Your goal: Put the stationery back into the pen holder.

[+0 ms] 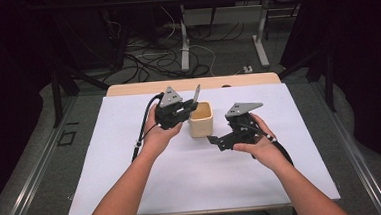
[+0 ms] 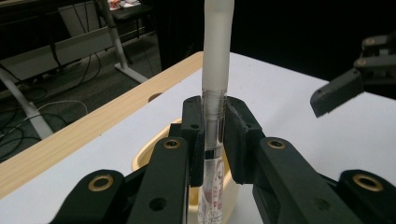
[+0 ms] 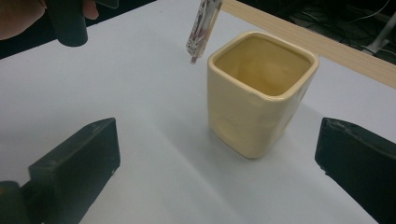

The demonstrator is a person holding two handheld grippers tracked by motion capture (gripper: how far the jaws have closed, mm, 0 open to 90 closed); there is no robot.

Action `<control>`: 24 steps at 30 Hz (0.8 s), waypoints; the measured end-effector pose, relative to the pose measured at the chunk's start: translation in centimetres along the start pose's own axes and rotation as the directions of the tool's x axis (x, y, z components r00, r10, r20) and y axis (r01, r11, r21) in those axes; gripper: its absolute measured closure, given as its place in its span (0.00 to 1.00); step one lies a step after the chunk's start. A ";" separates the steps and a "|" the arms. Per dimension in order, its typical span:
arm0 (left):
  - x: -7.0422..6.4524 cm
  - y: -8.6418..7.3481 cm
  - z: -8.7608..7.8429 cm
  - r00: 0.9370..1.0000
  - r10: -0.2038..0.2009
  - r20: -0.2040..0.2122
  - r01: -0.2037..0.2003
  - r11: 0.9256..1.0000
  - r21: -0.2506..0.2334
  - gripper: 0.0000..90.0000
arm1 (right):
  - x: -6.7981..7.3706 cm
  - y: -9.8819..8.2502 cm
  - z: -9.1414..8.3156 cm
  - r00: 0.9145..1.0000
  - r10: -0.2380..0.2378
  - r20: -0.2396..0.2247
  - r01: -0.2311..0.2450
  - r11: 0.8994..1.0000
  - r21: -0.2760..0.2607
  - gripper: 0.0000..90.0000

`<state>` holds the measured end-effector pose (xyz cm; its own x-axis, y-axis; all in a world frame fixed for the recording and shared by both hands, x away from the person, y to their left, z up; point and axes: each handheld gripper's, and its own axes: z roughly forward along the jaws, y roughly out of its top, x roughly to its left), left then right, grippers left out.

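Left claw (image 1: 191,105) clamped on a clear pen (image 2: 215,93); jaws closed against the transparent barrel just below its threaded collar; frosted white cap end points up and away from the claw, the tip end down. In the left gripper view the pen's lower barrel, with reddish markings inside, hangs in front of the cream square cup (image 2: 140,161); in the right gripper view the pen tip (image 3: 192,59) sits just beside the cup's rim, outside it, clear of the white table (image 3: 140,116) surface; pen tilted, not upright. Cannot tell whether the barrel touches the cup wall.

Cup (image 1: 201,119) stands upright near the middle of the table (image 1: 182,173); interior looks empty as far as the right gripper view shows.

Right claw (image 1: 214,141) spread wide, nothing between its jaws; held above the table just to the right of the cup, jaws aimed toward it; cup framed between the two jaws in the right gripper view, apart from both.

Left hand (image 1: 155,134) wraps the left gripper body; right hand (image 1: 261,146) wraps the right. Pale wooden edge (image 1: 192,83) runs along the far side of the table.
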<state>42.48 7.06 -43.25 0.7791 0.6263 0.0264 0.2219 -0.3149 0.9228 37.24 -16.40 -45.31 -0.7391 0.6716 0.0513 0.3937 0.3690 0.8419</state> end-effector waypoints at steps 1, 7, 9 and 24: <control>0.0 0.1 0.2 1.000 -0.013 0.000 0.013 1.000 -0.009 0.89 | -0.1 -0.1 0.0 1.000 -0.002 0.004 0.002 1.000 -0.003 0.00; 0.3 0.6 1.2 0.999 -0.041 -0.003 0.041 0.999 -0.035 0.89 | -0.6 -0.2 -0.3 1.000 0.010 0.013 -0.010 1.000 -0.008 0.00; 0.3 0.7 1.6 0.999 -0.053 -0.008 0.053 0.997 -0.051 0.89 | -0.8 -0.2 -0.3 1.000 0.014 0.017 -0.014 1.000 -0.011 0.00; 0.5 -0.6 3.7 0.994 -0.102 -0.030 0.103 0.994 0.032 0.88 | -0.9 -0.4 -0.4 1.000 0.017 0.016 -0.017 1.000 -0.011 0.00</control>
<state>44.91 4.88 -45.19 0.7345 0.6763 -0.0562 0.3193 -0.2713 0.9080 37.55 -17.44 -45.45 -0.7234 0.6880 0.0574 0.4003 0.3503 0.8468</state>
